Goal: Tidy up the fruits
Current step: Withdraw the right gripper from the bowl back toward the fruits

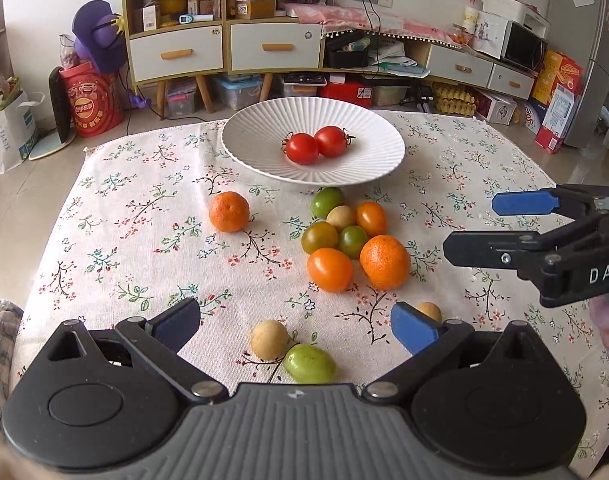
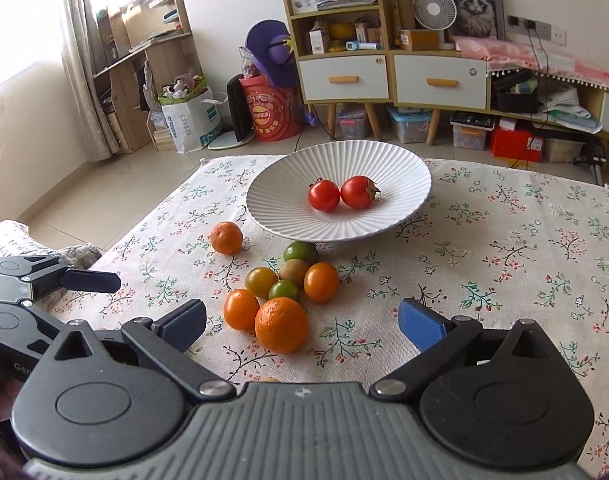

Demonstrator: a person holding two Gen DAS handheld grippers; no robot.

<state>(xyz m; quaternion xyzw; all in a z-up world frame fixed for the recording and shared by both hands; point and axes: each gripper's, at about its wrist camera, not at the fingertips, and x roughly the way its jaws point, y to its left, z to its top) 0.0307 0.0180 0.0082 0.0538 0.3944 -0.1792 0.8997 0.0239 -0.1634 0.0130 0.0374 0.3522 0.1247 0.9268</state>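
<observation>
Behind the spread, empty left hand-held gripper (image 1: 296, 326), a tan fruit (image 1: 428, 311) sits half hidden.

A tight cluster of fruit (image 2: 282, 292) crowded the cloth's (image 2: 504, 264) middle, just before the plate (image 2: 272, 204); bare cloth lay open toward its right edge and far-left corner.

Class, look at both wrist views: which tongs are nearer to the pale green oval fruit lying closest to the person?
Left. The left tongs stand open directly over the pale green oval fruit, which lies between their tips. The right tongs hover farther off, beyond the fruit cluster's right side.
</observation>
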